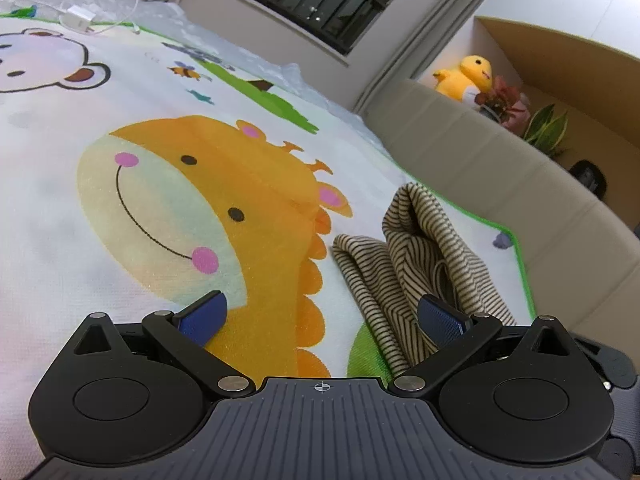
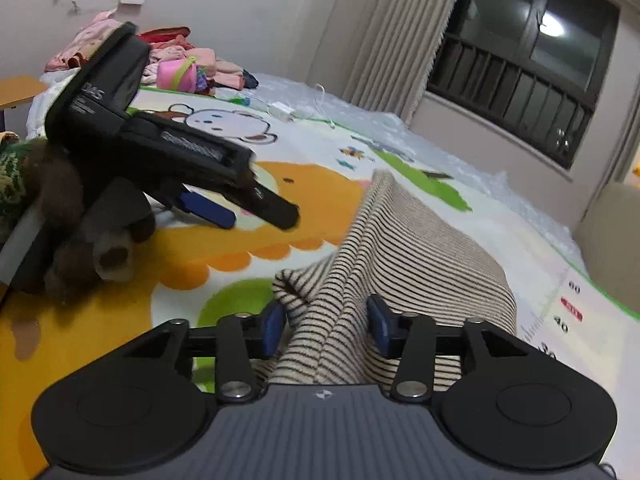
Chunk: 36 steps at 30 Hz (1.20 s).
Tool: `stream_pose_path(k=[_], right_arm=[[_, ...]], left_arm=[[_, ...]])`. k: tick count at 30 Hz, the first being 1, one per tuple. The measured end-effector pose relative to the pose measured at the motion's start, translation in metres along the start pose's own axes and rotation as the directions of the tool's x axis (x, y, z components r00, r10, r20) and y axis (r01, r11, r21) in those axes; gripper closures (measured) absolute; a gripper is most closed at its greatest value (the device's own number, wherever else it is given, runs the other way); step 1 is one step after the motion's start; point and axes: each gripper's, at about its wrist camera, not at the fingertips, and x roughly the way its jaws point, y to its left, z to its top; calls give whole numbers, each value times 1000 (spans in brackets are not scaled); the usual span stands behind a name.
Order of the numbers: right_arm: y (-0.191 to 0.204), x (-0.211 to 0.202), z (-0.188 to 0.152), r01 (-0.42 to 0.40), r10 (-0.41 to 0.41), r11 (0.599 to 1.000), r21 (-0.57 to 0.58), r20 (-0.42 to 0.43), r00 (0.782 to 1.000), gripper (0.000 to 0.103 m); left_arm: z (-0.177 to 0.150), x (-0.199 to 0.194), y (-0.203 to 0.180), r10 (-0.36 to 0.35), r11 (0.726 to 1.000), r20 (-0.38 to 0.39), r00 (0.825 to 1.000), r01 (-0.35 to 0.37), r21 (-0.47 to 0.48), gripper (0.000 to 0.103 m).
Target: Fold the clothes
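Note:
A cream garment with thin dark stripes (image 1: 416, 264) lies crumpled on the cartoon play mat (image 1: 160, 200), at the right of the left wrist view. My left gripper (image 1: 320, 316) is open and empty, hovering over the mat with its right finger at the garment's near edge. In the right wrist view the same garment (image 2: 400, 248) runs between the blue pads of my right gripper (image 2: 326, 324), whose jaws stand partly open around a bunched fold without pinching it. The left gripper (image 2: 224, 208) shows there at the left, above the mat.
A pile of pink and red clothes (image 2: 180, 64) sits at the far end of the mat. A white charger with cable (image 1: 80, 20) lies near the far edge. A beige padded edge (image 1: 500, 184) borders the right side, with a yellow plush toy (image 1: 468, 78) beyond.

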Motion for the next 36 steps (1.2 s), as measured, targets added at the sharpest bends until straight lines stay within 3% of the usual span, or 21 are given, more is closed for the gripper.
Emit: stream_pose_path(k=[2,6,10,13,15,16,17,18,20,21,24,28,31,33,36], right_arm=[[4,3,1,-7,7,1000,-9,8,1000,41],[-8,-12,3,-66,63,996,53,59,996,38],[-4,-27,-10,-51,51,999,-7,46,998,32],[-1,-38,-20,-37,39,998,-56,35,999,24],[1,-45,-27,-28,31,996,-89,27,999,25],[6,-43,-34,-1,3,994,-108,22,1000,33],[2,-43,-35,15,-13,996,-87,26,1000,60],[-4,-43,-35,29,-27,998,-58,32,999,73],[-22,-47,-30,28,-30,999,42,60,998,93],[-34,-53,-22,16,-25,995,102,88,996,97],[-68,-69,7,-77,30,965,251,187,982,97],[-90,-50,22,-293,212,867,402,234,949,98],[-85,-13,10,-335,292,827,452,163,942,98],[-84,10,-7,-355,347,771,528,119,930,97],[-90,19,-25,-374,373,720,585,129,919,99]], left_arm=[[1,1,-3,13,1000,-7,1000,-13,2,0],[7,1,-1,14,999,-23,1000,-14,-36,0],[12,1,-4,15,997,-37,999,-17,-69,0],[9,-2,-13,-52,995,-44,998,47,-92,0],[5,-2,-26,-80,995,-57,995,76,-60,3],[4,-3,-33,-92,995,-64,994,90,-41,11],[3,-3,-40,-100,995,-73,992,99,-11,27],[2,-2,-47,-105,994,-83,991,107,23,33],[1,0,-55,-108,992,-91,990,113,56,41],[1,2,-56,-109,991,-93,990,115,64,42],[-3,10,-59,-142,986,-120,983,151,68,52],[-14,20,-67,-153,979,-170,973,173,109,50],[-22,22,-64,-166,975,-210,964,192,111,47],[-24,18,-62,-159,972,-231,960,193,133,42],[-22,3,-53,-150,971,-236,960,188,148,27]])
